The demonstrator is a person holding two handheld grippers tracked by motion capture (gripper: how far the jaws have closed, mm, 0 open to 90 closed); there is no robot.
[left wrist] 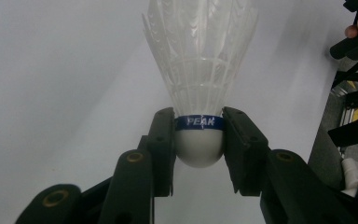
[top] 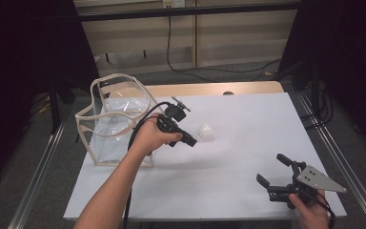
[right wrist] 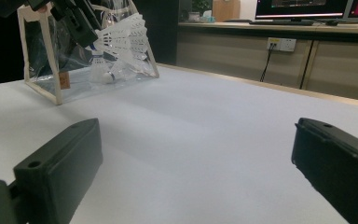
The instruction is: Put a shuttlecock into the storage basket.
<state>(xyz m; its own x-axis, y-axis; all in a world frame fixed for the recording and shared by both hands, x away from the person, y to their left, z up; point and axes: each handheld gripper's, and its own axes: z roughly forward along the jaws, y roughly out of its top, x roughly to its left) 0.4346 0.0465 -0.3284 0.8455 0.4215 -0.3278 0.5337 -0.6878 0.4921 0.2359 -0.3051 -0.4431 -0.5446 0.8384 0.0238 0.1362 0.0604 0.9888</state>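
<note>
White shuttlecock (left wrist: 199, 70), feather skirt pointing away from the left gripper's camera, blue band with "PEAK" lettering around the cork base. Left gripper (left wrist: 199, 140) pinches it at the cork, one black pad on each side, touching the band and rounded base. In high view the shuttlecock (top: 205, 131) sits at the tip of the left gripper (top: 193, 141), over the white table (top: 248, 143), about mid-table, just right of the transparent bag (top: 114, 121). Bag has cream trim and stands upright with its top open at the table's left side; right gripper view shows a shuttlecock-like white item inside it, blurry. Right gripper (top: 271, 171) near the table's front right corner, held in the person's right hand (top: 310, 212), well apart from the shuttlecock. Its jaws are spread wide with nothing between them, bare table beyond.
</note>
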